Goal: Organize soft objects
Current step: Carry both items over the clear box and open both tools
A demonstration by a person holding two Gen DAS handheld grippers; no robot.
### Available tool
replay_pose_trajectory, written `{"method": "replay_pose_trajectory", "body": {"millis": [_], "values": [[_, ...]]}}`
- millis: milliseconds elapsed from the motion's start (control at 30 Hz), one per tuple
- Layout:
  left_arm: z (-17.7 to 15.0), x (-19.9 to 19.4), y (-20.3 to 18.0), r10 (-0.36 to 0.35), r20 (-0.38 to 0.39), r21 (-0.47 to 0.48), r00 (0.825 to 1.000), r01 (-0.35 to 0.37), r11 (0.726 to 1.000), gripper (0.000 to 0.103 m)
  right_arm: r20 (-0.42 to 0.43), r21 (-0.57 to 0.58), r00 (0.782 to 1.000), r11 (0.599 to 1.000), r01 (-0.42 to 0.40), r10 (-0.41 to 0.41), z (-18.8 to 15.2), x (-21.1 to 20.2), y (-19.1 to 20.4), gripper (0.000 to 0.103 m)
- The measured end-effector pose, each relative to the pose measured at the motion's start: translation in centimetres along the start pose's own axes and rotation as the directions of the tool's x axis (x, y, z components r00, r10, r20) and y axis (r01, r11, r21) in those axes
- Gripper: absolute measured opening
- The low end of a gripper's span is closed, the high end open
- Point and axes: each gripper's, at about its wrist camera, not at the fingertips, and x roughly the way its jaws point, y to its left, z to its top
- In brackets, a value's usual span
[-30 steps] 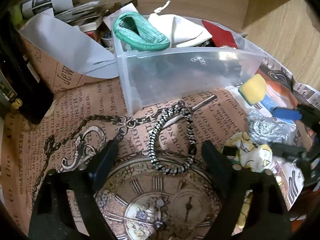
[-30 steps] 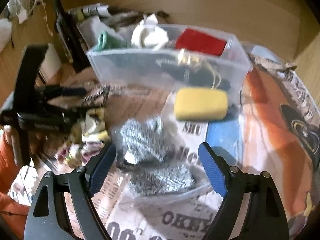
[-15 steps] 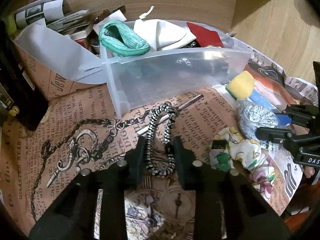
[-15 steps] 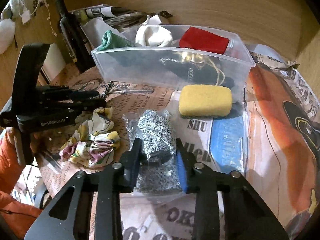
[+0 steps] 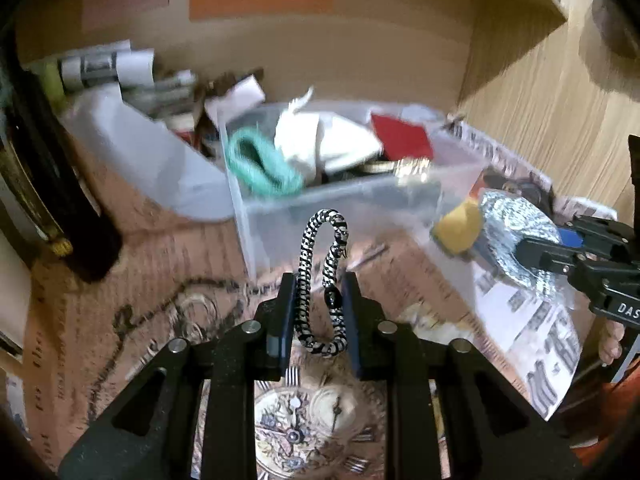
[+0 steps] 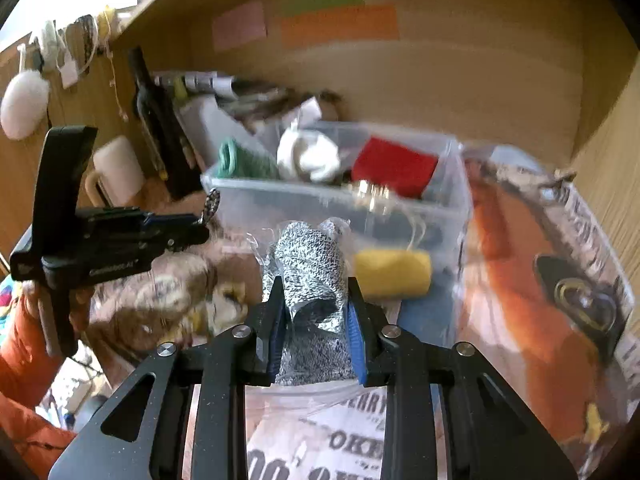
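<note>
My left gripper (image 5: 316, 300) is shut on a black-and-white braided loop (image 5: 320, 276) and holds it above the table, in front of the clear plastic bin (image 5: 360, 216). My right gripper (image 6: 316, 304) is shut on a bagged grey speckled cloth (image 6: 312, 280), also lifted, near the bin (image 6: 456, 200). The bin holds a green knit band (image 5: 260, 164), a white pouch (image 5: 320, 140) and a red cloth (image 5: 400, 140). A yellow sponge (image 6: 392, 272) lies in front of the bin. A floral cloth (image 6: 180, 296) lies blurred on the table to the left.
A newspaper-print sheet (image 5: 160, 300) covers the table. A dark bottle (image 6: 156, 120) and papers (image 5: 108, 68) stand at the back left. Wooden walls (image 5: 540, 100) close the back and right. The left gripper shows in the right wrist view (image 6: 188, 232), the right gripper in the left wrist view (image 5: 528, 252).
Both grippers closed on their objects, the left on the braided loop and the right on the bagged cloth. Both have since lifted them off the table toward the bin.
</note>
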Motion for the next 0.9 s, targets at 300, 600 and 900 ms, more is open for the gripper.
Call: {"method": "replay_pose_trajectory", "body": {"millis": [300,600,900], "values": [[3.5,-3.3,-1.4,-0.008,0.147,0.003,0.989,0.007,1.000,0.022,0.150,0.001,0.988,1.000,0.024,-0.024,3.7,-1.7,-0.4,0.025],[7.1,-3.2,-1.9,0.007,0.228,-0.006,0.974,-0.006,1.000,0.022,0.265,0.004,0.964,0.999,0.035,-0.035,7.4,-2.6,-1.0,0.025],[9.3,-0.4,-1.7,0.025,0.207,-0.034,0.978,-0.019,0.999,0.022,0.252,0.026,0.967,0.999,0.041,-0.047,9.3,0.5,-1.9,0.025]]}}
